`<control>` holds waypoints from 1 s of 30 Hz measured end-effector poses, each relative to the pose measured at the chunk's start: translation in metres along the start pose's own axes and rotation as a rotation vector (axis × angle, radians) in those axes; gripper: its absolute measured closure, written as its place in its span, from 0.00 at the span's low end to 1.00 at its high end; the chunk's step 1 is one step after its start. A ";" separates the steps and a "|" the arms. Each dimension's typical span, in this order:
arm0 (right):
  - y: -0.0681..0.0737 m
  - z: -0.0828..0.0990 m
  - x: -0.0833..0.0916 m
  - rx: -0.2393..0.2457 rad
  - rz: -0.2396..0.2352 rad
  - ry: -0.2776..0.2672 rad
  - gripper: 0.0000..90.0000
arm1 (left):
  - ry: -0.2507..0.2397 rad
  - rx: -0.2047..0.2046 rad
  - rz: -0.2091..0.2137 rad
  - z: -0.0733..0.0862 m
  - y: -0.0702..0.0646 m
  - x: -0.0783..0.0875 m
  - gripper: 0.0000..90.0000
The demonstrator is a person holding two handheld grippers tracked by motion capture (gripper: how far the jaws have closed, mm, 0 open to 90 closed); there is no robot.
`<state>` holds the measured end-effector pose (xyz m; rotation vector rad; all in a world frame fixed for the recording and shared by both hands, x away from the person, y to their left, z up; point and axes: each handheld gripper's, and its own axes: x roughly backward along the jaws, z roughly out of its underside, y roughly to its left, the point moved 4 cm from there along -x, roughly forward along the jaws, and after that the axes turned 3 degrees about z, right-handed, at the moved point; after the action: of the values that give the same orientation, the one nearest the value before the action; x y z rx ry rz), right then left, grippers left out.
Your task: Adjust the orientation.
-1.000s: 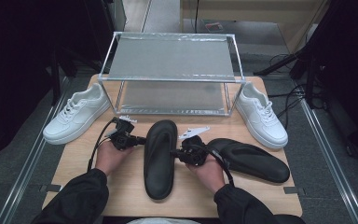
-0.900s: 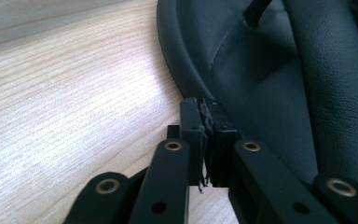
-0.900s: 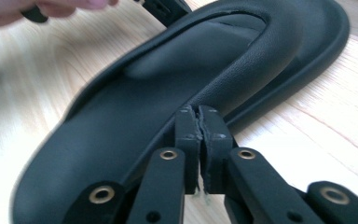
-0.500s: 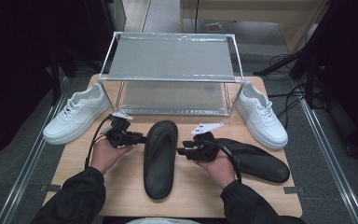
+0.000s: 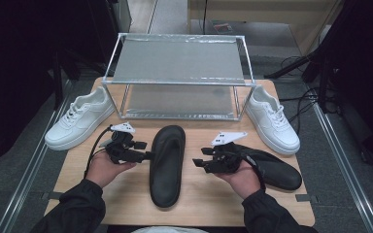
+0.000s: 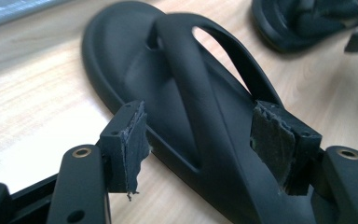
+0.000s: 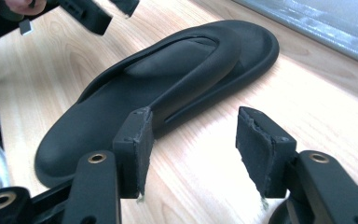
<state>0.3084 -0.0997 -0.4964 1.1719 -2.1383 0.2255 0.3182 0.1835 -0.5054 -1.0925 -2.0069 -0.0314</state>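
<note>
My left gripper (image 5: 145,156) and right gripper (image 5: 197,164) have just been opening; both jaws stand spread, nothing between them. If I close again carelessly, the pads could shove the black flip-flop (image 5: 167,164) askew.

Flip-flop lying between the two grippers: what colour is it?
The flip-flop is plain matte black, sole and strap alike; the left gripper view shows it best.

Even overhead light, dark surroundings; soft shadows, close foregrounds slightly blurred

one sandal (image 5: 166,164) lies mid-table between both tools, another sandal (image 5: 272,167) right, rack (image 5: 178,77) behind.
</note>
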 end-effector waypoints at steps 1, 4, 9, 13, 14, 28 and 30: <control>0.000 0.001 0.002 -0.008 -0.002 -0.001 0.52 | 0.006 0.002 0.002 0.001 -0.002 0.000 0.40; -0.004 0.004 0.007 -0.013 -0.002 -0.007 0.53 | 0.007 0.021 0.015 0.001 -0.006 0.001 0.42; -0.012 0.009 0.018 -0.007 0.007 -0.025 0.52 | 0.008 0.006 0.024 0.000 -0.010 0.000 0.42; -0.020 0.015 0.026 -0.008 0.019 -0.012 0.51 | 0.017 0.002 0.025 0.001 -0.011 -0.002 0.41; -0.022 0.016 0.028 -0.011 0.025 -0.011 0.51 | 0.016 0.004 0.024 0.000 -0.011 -0.002 0.42; -0.040 0.034 0.049 -0.076 0.053 -0.024 0.51 | 0.011 -0.008 0.040 -0.006 -0.012 -0.008 0.41; -0.041 0.037 0.052 -0.084 0.061 -0.027 0.51 | 0.010 -0.011 0.041 -0.008 -0.012 -0.010 0.41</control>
<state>0.3048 -0.1757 -0.4978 1.0684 -2.1873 0.1463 0.3171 0.1664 -0.5028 -1.1386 -1.9765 -0.0267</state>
